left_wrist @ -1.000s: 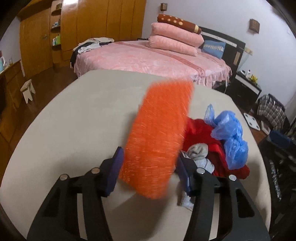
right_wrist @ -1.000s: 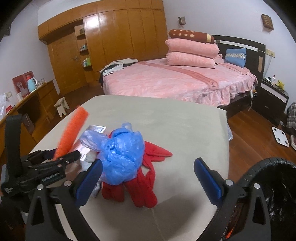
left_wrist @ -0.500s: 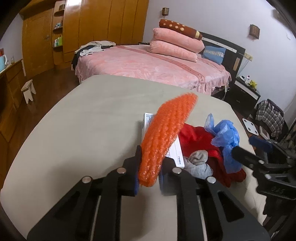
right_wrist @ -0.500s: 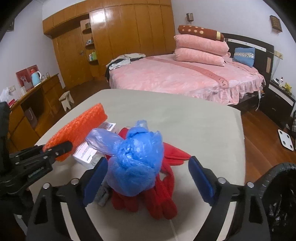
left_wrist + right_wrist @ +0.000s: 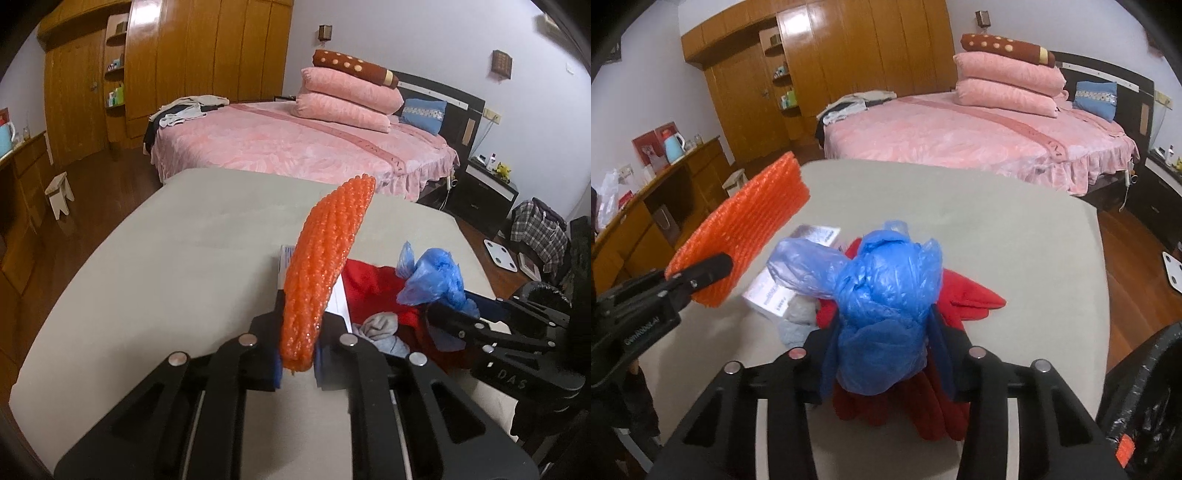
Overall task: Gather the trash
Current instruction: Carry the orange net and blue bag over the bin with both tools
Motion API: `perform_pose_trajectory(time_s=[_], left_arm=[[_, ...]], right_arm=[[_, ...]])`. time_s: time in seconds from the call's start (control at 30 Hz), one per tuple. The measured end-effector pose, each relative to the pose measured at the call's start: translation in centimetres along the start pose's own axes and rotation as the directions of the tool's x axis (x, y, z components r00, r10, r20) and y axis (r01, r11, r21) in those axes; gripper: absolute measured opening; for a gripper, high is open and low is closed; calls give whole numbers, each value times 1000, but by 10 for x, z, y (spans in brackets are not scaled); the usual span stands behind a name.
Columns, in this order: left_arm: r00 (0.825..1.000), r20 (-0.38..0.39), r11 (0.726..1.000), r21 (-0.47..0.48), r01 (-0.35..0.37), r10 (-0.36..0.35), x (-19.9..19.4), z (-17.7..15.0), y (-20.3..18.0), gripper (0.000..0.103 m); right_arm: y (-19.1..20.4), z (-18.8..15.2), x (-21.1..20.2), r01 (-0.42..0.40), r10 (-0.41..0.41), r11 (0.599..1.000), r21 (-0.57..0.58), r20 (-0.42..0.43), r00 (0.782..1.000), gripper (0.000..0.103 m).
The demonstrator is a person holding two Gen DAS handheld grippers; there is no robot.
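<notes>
Right gripper (image 5: 882, 363) jaws have just been closing on the blue plastic bag (image 5: 886, 306), which bulges up between the pads, above the red cloth (image 5: 964, 295). Left gripper (image 5: 297, 363) is clenched on the orange bubble wrap (image 5: 325, 266), long axis running forward and up from its jaws.

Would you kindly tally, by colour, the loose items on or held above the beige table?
Orange: 1, the bubble wrap pinched in the left gripper
Blue: 1, the plastic bag between the right gripper pads
Red: 1, the cloth
Grey: 1, the sock
White: 1, the small box
Total: 5
</notes>
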State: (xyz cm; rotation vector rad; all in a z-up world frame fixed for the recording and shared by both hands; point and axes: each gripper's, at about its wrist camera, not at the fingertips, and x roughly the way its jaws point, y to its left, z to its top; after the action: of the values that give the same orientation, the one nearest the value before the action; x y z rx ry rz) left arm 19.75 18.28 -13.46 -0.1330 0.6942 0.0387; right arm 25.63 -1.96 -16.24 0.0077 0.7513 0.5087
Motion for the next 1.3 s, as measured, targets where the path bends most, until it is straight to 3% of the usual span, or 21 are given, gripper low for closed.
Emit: perform_pose_trajectory(time_s=[0.83,1.3], left_arm=[[995,98,999,14,33,-34,-79,7,-33,11],[984,158,997,34,75,-79,-128,7,-56,11]], right_arm=[[1,11,-90,-21,19,1000,12,137,990,43],[0,5,-150,-14,13,1000,7,229,973,43]])
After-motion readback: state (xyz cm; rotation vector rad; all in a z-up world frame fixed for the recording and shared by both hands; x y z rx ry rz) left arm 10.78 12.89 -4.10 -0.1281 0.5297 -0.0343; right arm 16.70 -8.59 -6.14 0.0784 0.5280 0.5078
